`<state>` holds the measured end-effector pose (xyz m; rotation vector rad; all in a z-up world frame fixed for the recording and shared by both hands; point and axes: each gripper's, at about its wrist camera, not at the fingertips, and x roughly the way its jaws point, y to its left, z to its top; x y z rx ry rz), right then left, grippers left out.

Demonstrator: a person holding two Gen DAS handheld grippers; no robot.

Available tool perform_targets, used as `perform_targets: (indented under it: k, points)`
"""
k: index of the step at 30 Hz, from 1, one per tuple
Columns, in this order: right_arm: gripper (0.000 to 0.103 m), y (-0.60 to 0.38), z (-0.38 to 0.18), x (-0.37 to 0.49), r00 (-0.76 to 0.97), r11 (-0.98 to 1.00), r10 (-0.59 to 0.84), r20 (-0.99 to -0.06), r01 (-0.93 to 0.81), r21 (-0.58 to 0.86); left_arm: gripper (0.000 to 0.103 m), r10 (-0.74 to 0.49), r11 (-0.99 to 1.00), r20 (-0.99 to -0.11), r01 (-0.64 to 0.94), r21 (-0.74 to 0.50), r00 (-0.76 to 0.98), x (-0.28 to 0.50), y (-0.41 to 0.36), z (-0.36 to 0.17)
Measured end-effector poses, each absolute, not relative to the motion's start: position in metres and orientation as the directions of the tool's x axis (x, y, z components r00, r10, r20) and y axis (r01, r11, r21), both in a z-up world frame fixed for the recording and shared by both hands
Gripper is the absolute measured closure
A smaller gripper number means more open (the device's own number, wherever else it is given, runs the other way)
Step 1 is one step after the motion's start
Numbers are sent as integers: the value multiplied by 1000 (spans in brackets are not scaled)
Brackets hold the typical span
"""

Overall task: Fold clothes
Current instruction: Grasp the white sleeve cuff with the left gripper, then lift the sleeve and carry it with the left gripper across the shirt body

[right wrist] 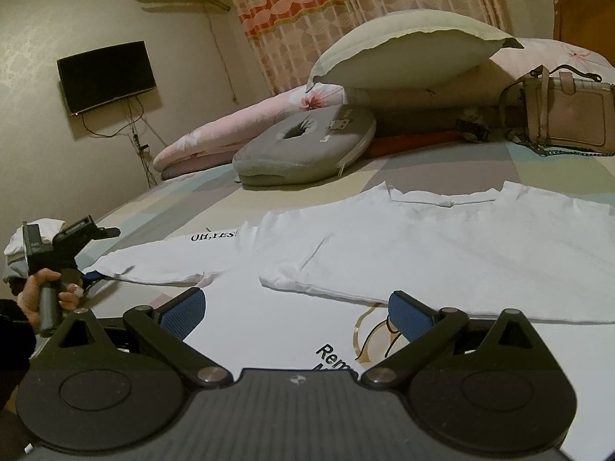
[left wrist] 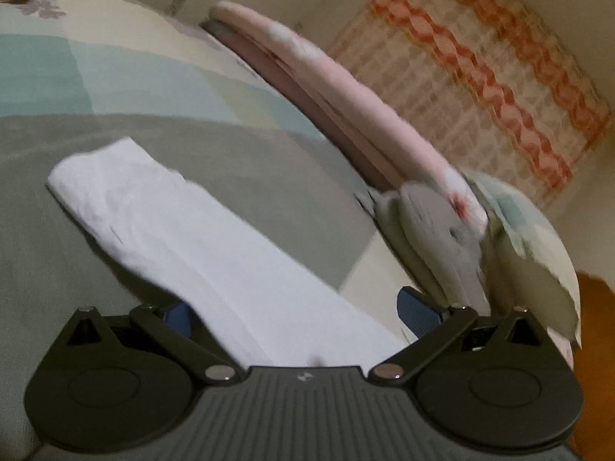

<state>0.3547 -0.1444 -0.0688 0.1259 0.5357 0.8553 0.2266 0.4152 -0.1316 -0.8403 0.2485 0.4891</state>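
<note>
White shirt (right wrist: 442, 253) on the bed (right wrist: 246, 188).
Left gripper (left wrist: 296, 307) gapes over limp sleeve (left wrist: 173, 223) (light, floppy); right gripper (right wrist: 296, 311) gapes; grasp at the cuff.

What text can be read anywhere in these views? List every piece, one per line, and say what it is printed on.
"OH,YES" on the sleeve of the white shirt; anything printed after it is hidden under a fold.
"Rem", cut off by the right gripper, black print on the shirt's front beside a gold-outlined graphic.
Marking on the grey cushion: too small to read.
Left wrist view: no readable text.
</note>
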Motion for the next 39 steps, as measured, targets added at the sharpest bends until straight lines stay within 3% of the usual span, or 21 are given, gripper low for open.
perform_targets:
  k: [7, 20, 27, 33, 39]
  points:
    - [0, -145, -69, 356, 533, 657, 747, -397, -681, 322, 1, 366, 538, -404, -545, -643, 838, 250, 424, -128]
    - [0, -144, -63, 351, 511, 631, 769, -384, -704, 327, 1, 292, 568, -325, -437, -698, 899, 249, 408, -89]
    - [0, -133, -59, 344, 413, 570, 799, -436, -752, 332, 1, 261, 612, -308, -403, -680, 915, 259, 380, -63]
    - [0, -126, -58, 338, 444, 624, 737, -509, -736, 263, 1, 227, 640, -314, -384, -665, 922, 268, 348, -43]
    - [0, -139, -56, 341, 437, 625, 749, -499, -717, 310, 1, 184, 680, -325, -360, -639, 927, 283, 314, -20]
